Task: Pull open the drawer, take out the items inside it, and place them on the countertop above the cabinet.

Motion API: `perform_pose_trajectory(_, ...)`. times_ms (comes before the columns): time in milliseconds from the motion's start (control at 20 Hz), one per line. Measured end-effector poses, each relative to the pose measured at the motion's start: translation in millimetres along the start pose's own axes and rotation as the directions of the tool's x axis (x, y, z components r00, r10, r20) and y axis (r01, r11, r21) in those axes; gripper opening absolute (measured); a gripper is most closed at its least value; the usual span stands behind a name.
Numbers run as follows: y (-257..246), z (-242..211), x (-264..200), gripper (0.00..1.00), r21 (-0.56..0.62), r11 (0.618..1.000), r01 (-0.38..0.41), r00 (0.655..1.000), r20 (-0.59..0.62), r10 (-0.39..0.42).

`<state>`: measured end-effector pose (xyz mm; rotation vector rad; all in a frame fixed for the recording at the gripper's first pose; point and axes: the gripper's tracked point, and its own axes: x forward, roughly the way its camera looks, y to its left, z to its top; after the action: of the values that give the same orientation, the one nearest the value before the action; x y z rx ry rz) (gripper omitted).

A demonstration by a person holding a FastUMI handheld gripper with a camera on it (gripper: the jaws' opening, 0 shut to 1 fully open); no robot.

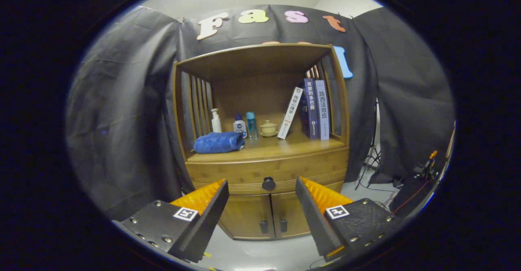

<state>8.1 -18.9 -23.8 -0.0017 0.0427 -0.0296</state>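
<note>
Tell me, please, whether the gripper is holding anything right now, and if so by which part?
Nothing is held. The gripper is open, its fingers spread apart short of the cabinet, with the closed drawer's round knob seen between them, untouched.

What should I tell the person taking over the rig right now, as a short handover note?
Gripper: open, fingers spread and holding nothing, lined up on the drawer knob, which sits between the fingertips but beyond them, not touched.
Drawer: shut, so its contents cannot be seen.
Countertop above it already carries a blue towel, three bottles, a small lidded cup and books; bare wood lies in front of the books.
Done: nothing yet.
Left: close on the knob, pull the drawer open, lift the items out, set them on the countertop.
</note>
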Motion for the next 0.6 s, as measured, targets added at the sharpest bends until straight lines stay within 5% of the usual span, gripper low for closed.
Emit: perform_pose_trajectory(600, 16.8, -20.4, 0.1, 0.99, -0.039, 0.999, -0.038, 0.999, -0.021, 0.037)
